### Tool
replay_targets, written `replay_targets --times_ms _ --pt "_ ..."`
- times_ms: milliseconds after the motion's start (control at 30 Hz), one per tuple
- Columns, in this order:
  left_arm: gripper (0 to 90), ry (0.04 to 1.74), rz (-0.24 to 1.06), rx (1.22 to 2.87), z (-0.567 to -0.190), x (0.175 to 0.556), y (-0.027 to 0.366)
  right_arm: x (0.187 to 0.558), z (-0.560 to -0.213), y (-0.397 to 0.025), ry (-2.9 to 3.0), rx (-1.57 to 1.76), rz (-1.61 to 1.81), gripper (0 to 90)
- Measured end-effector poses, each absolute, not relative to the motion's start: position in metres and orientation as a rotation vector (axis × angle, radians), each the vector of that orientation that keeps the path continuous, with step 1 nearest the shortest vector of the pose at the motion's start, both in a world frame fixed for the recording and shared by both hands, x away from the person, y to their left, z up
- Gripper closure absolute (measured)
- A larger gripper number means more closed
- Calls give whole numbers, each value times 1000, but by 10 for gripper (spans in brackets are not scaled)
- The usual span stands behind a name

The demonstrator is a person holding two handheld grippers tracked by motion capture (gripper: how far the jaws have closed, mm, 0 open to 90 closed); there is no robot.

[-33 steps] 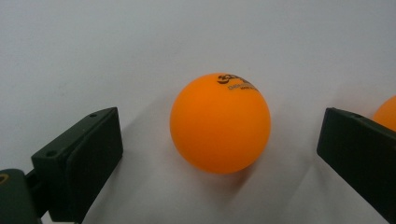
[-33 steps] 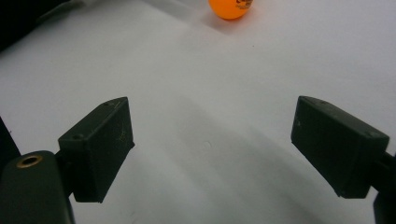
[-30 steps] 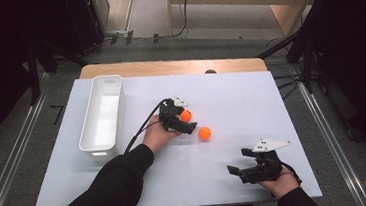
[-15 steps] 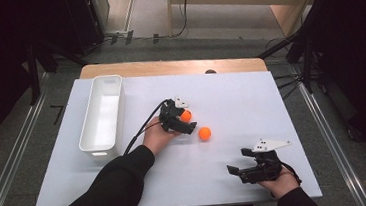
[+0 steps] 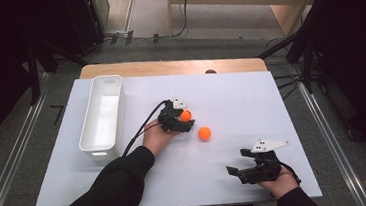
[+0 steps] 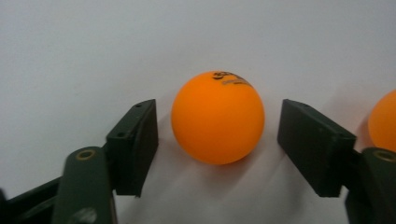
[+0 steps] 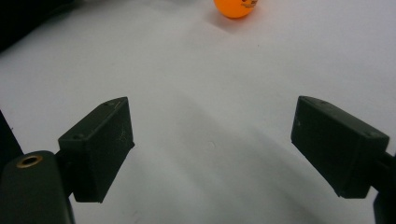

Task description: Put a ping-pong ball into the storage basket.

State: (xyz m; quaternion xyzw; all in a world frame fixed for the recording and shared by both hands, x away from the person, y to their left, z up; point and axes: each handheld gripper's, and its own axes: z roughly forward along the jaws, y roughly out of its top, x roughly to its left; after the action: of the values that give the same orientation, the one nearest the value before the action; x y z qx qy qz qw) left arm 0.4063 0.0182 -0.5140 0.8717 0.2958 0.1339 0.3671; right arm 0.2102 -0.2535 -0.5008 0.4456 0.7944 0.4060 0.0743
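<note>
Inspecting the high view first:
Left gripper (image 5: 186, 121): near the table's middle, jaws set around one orange ball (image 5: 185, 116) that rests on the white table (image 5: 251, 97).
Second ball (image 5: 204, 133): loose on the table just beside the left gripper, on the side toward the person's right.
White bin (image 5: 101, 118): long, upright, at the table's left part, nothing seen in it — well apart from both balls.
Right gripper (image 5: 247, 170): near the front edge at the right, jaws apart, holding nothing, well clear of the balls.

Left gripper view:
Ball between jaws (image 6: 217, 116): sits on the table, printed mark on top; a gap shows on each side, so the jaws are apart and not clamped.
Neighbouring ball (image 6: 385, 120): cut by the right edge, beyond the right-hand jaw.

Right gripper view:
Jaws: wide apart over bare table, nothing between them.
Far ball (image 7: 235, 7): at the top edge, well ahead of the jaws.

Step in hand (judgement): the left gripper is placed for a pick — closing has not taken hold.
Next move (judgement): close evenly so the round ball does not squirt out, keep the outer jaw from nudging the neighbouring ball, then lift; the bin looks the likely destination.
</note>
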Motion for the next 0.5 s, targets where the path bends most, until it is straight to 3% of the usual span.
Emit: replay_targets --times_ms 300,500 --pt "488 770 350 2225 -513 405 21 211 -501 -253 2391 1345 1210 116" --pt "501 770 340 2220 -513 406 22 212 -502 -253 2390 1340 1204 115"
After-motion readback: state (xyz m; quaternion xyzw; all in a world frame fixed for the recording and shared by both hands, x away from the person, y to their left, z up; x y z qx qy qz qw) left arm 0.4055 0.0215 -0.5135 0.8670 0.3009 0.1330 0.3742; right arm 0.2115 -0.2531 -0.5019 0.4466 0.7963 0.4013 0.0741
